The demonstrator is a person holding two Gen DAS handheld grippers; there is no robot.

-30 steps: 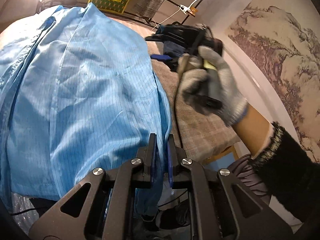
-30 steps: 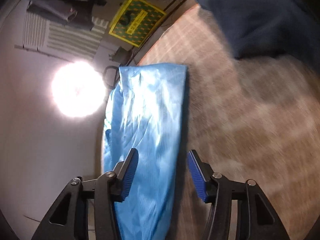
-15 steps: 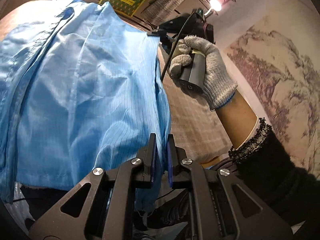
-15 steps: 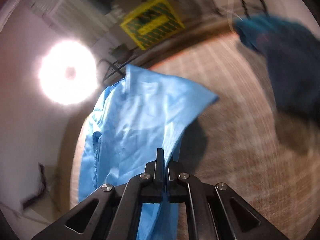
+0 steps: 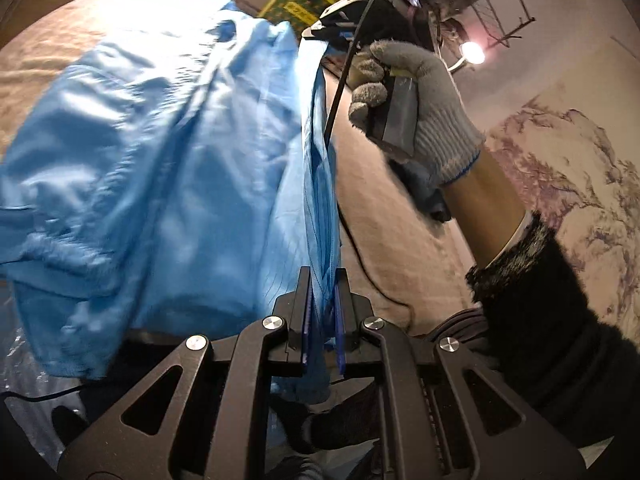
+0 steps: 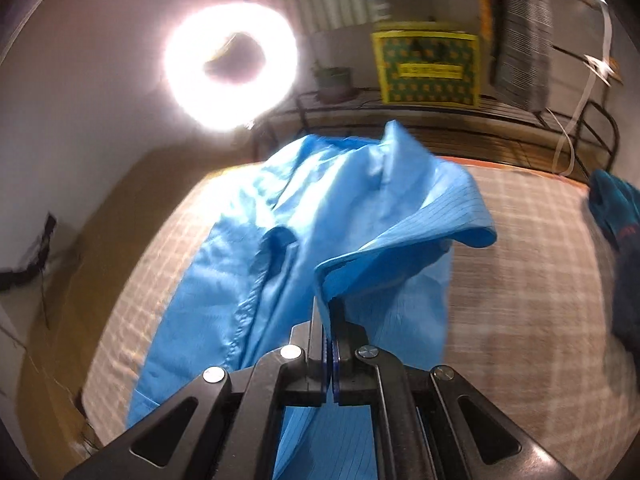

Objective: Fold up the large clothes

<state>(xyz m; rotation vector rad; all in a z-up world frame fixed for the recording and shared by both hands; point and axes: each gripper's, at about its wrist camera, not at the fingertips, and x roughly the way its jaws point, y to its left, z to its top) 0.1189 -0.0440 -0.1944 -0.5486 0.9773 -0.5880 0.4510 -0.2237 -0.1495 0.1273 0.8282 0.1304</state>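
Two tools are gripping one large light-blue garment of thin pin-striped fabric (image 6: 312, 240), which lies spread over a beige checked woven surface (image 6: 520, 280) with its right-hand edge lifted clear and curling over toward the middle. Judging by that raised flap, the step in hand is the first lengthwise fold: one long side is being carried across the body of the garment. The next move likely calls for both hands to travel together at an even height, so the edge lands straight over the far side without dragging the layer beneath, and only then to let go. In the right wrist view, the right tool (image 6: 330, 320) has just closed and now pinches the upper part of that edge, cloth rising from between its blue pads. The left tool (image 5: 323, 312) is nearly closed on the same edge lower down, a fold of fabric hanging through the narrow gap. From the left wrist view, a grey knitted-gloved hand (image 5: 420, 108) holds the right tool's handle above the cloth. A dark blue garment (image 6: 616, 232) sits well apart at the surface's far right.
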